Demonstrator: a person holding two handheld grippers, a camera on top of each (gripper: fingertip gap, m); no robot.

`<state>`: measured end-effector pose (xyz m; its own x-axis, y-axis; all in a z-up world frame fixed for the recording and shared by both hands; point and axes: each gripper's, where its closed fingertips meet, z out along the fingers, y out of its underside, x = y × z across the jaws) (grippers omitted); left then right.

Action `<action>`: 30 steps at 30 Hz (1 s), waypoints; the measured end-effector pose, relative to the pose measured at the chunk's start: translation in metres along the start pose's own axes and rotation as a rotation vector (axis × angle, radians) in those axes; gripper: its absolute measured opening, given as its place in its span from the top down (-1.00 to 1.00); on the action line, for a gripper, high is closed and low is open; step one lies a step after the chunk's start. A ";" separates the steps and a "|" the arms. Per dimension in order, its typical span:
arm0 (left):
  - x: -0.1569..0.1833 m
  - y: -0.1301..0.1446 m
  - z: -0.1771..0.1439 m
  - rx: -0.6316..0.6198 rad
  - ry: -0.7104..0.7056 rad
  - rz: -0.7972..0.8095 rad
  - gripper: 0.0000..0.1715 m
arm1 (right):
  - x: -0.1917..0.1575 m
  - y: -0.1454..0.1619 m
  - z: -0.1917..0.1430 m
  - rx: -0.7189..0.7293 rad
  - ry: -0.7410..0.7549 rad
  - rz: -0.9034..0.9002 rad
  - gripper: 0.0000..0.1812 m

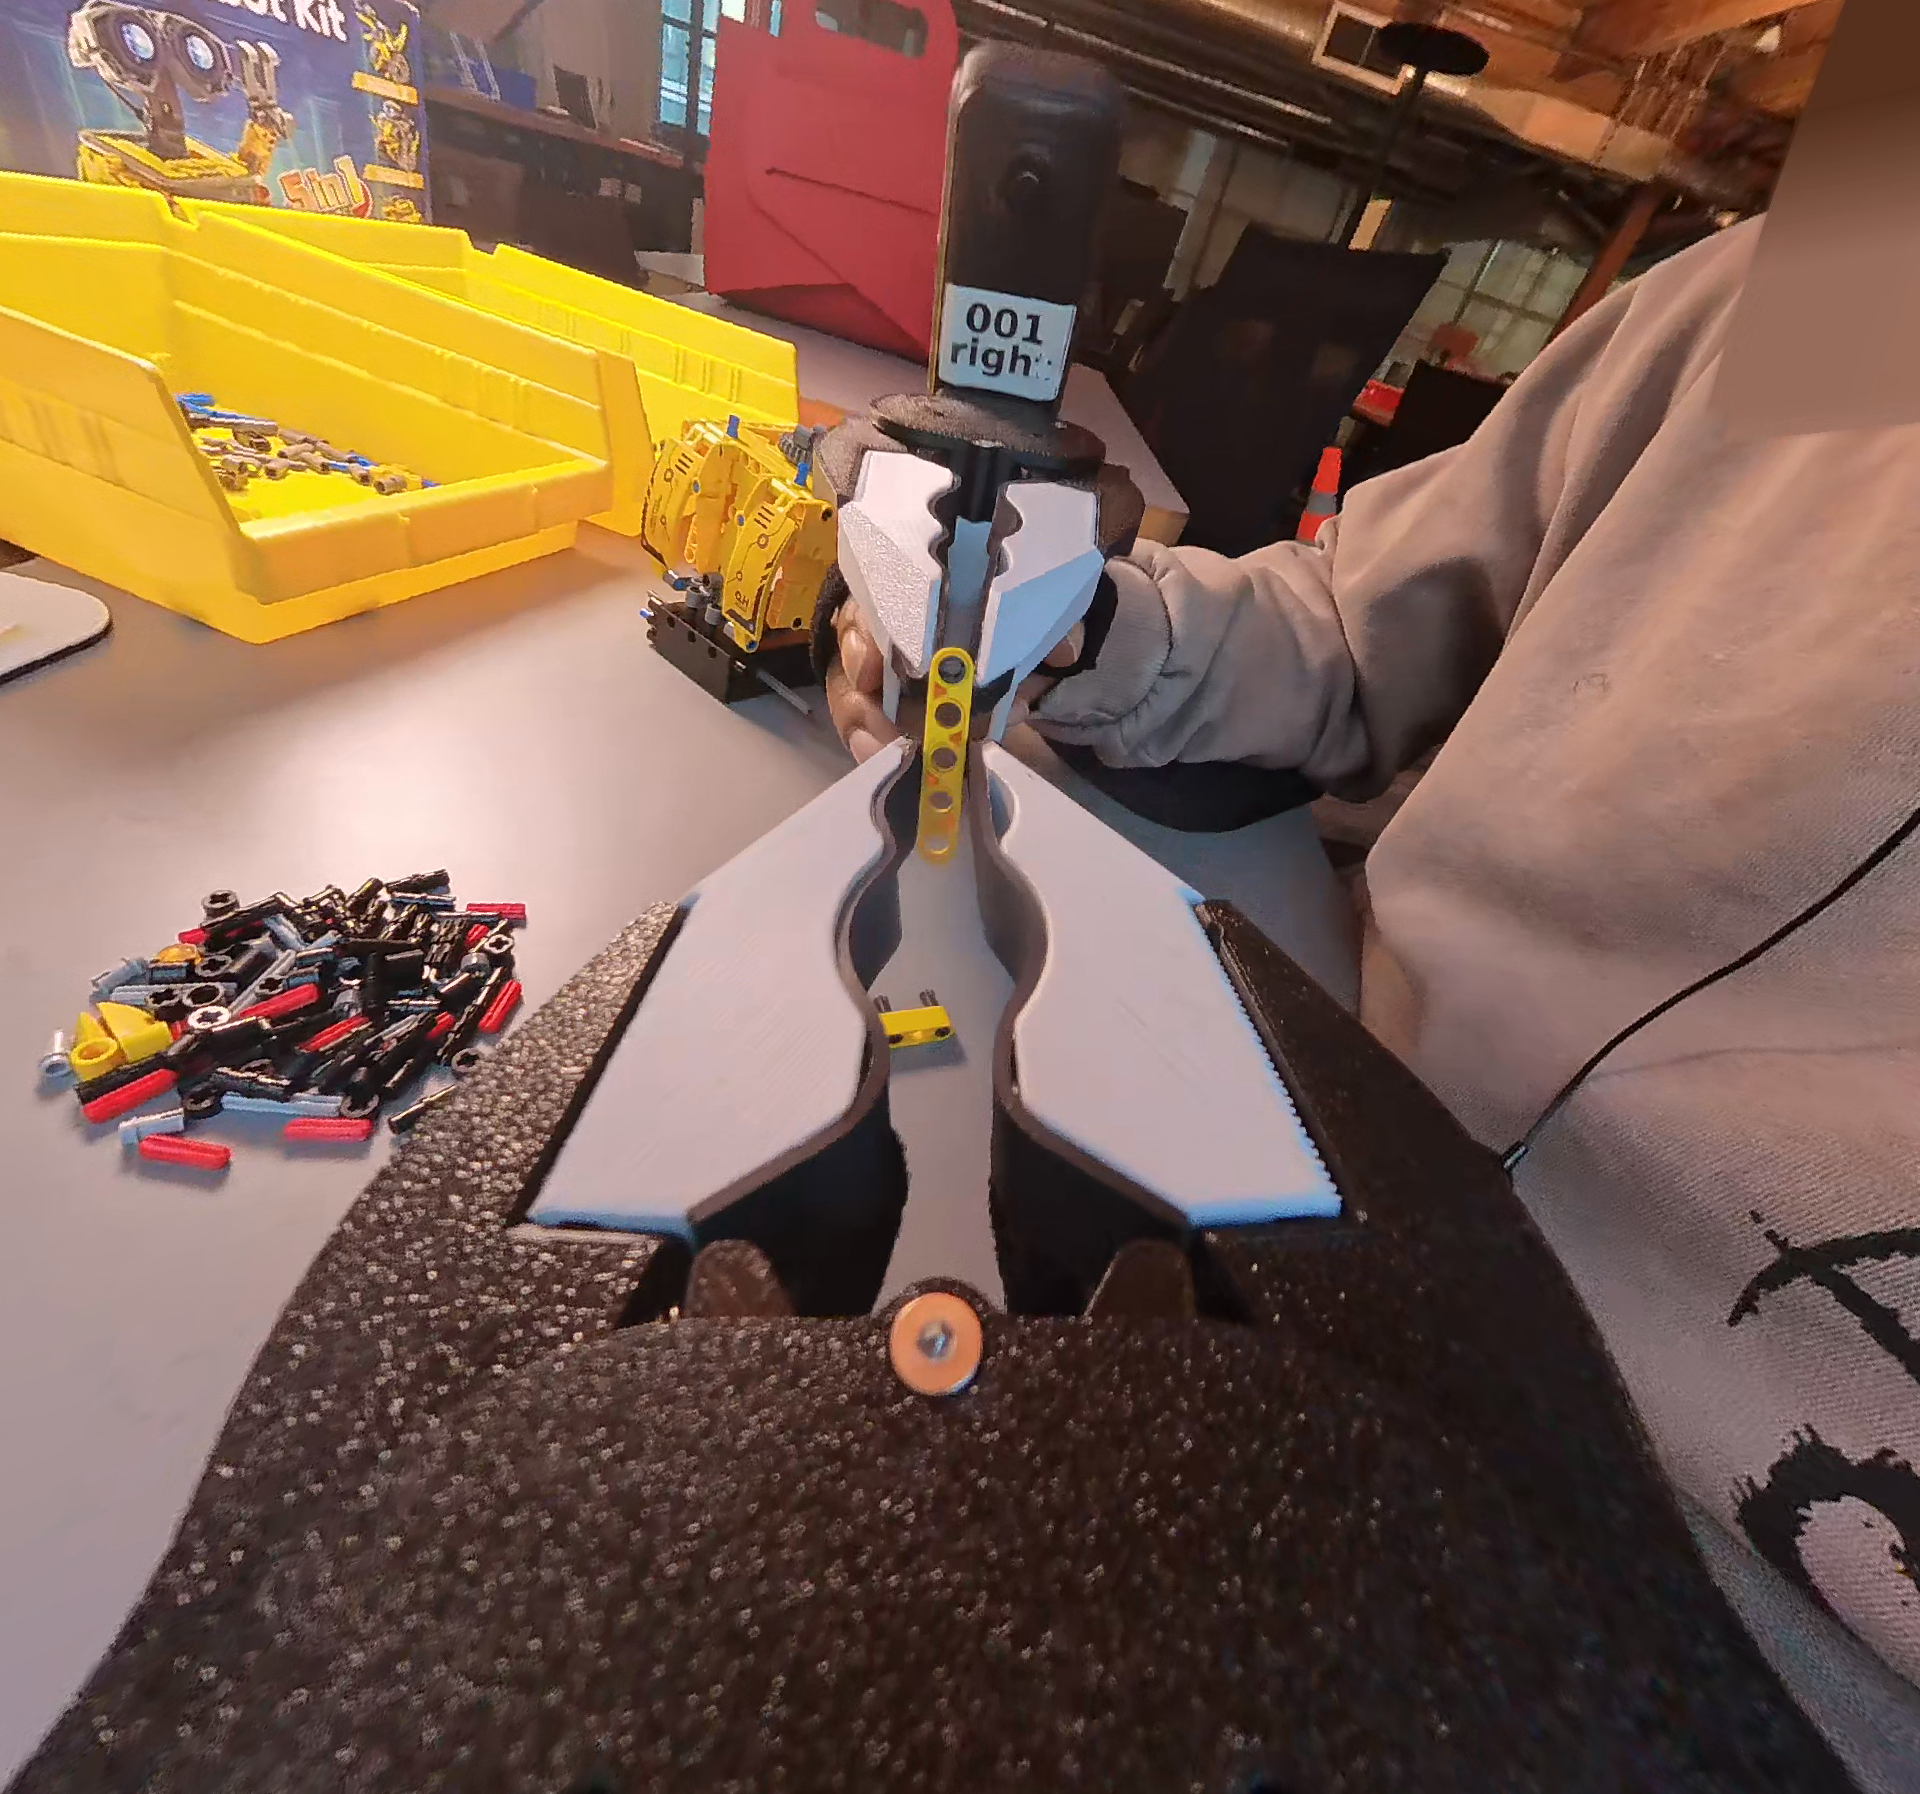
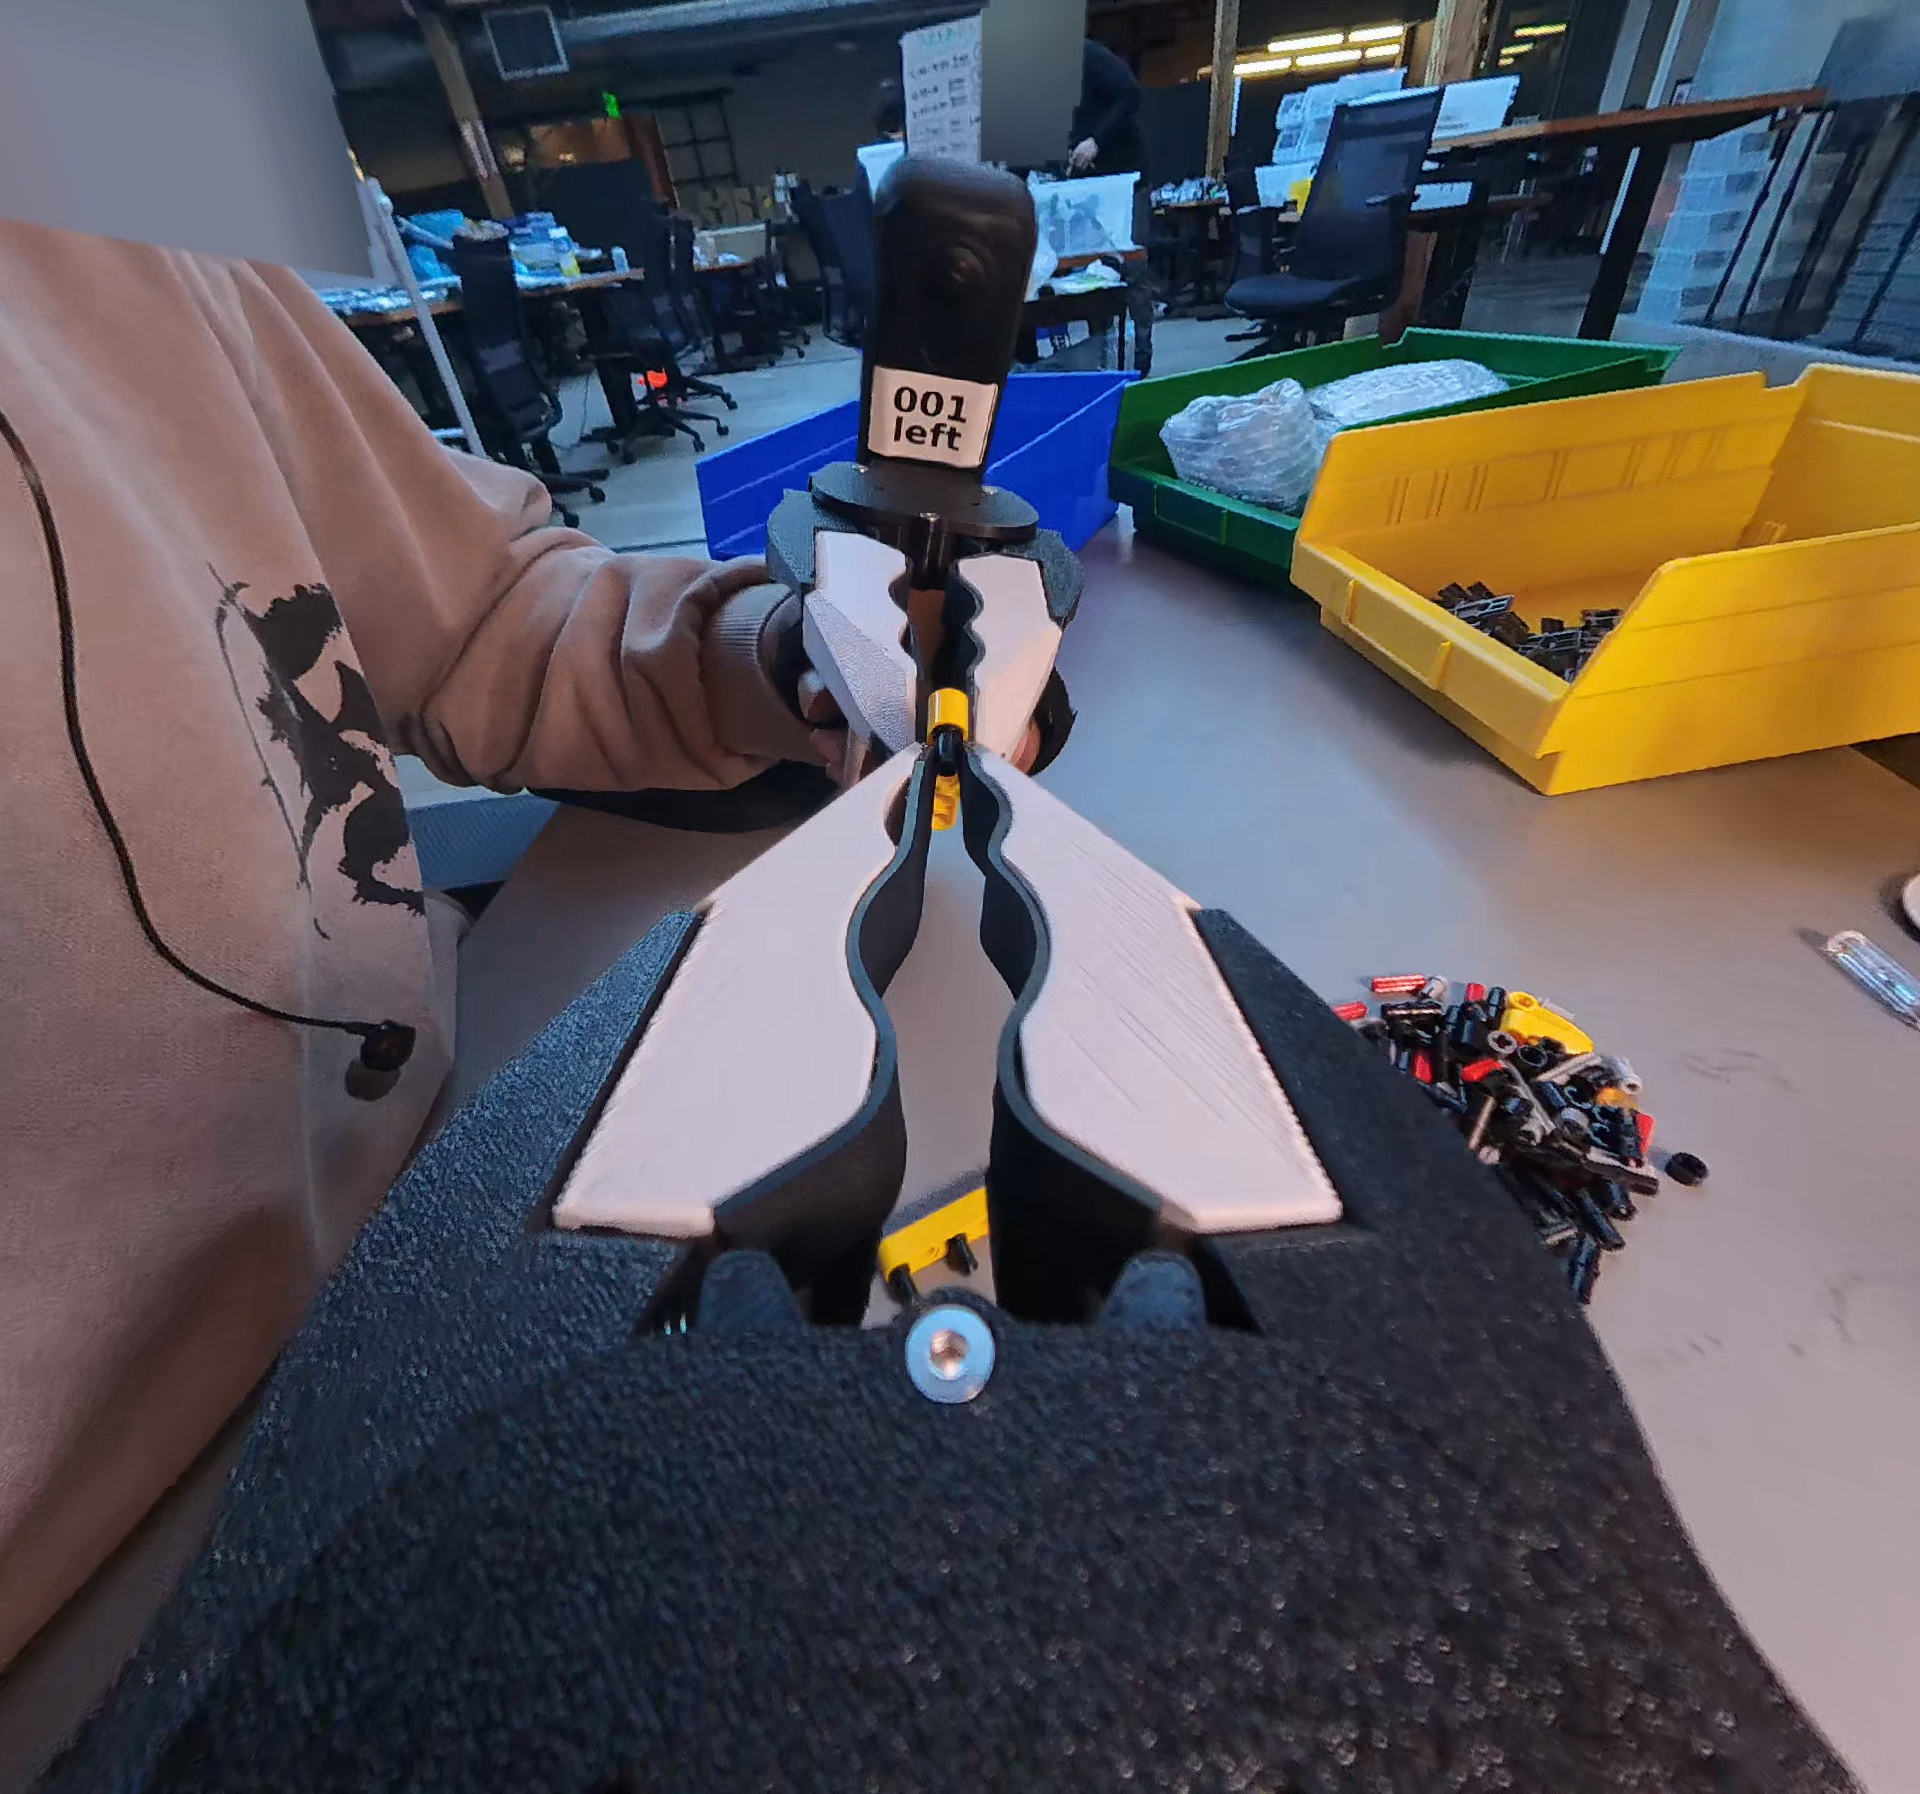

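The left claw point(image 1: 940, 768) is being held nearly closed, its tips pinched on a yellow holed beam point(image 1: 943, 716) that is being kept up above the grey counter point(image 1: 416, 788). The right claw point(image 2: 940, 773) is being pointed straight at it, tip to tip, and is likewise being kept almost shut on the other end of the same beam. In the right wrist view a short black pin point(image 2: 945, 742) is being shown on the beam between the two sets of tips.

A small yellow piece with black pins point(image 1: 914, 1017) is lying on the counter directly beneath the claws. A loose pile of small black, red and grey parts point(image 1: 301, 996) is lying on the counter near the left claw, well apart from the beam. Behind the right claw a partly built yellow model point(image 1: 738, 539) is standing on a black base, just beside a yellow bin point(image 1: 312, 581) in which small grey and blue parts are being kept. A printed kit box point(image 1: 208, 30) is standing behind that bin. Beyond the left claw, a blue bin point(image 2: 1049, 456) and a green bin point(image 2: 1195, 487) are being seen side by side.
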<state>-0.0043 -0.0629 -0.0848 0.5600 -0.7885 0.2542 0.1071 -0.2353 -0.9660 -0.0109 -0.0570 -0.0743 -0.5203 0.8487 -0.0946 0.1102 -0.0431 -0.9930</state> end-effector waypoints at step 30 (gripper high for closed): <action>0.006 -0.086 -0.052 0.417 -0.019 -0.008 0.94 | -0.009 0.001 0.000 0.033 -0.122 0.101 0.97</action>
<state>-0.0529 -0.0767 0.0022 0.5726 -0.7761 0.2644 0.4324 0.0119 -0.9016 -0.0064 -0.0647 -0.0740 -0.6075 0.7687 -0.2000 0.1404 -0.1439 -0.9796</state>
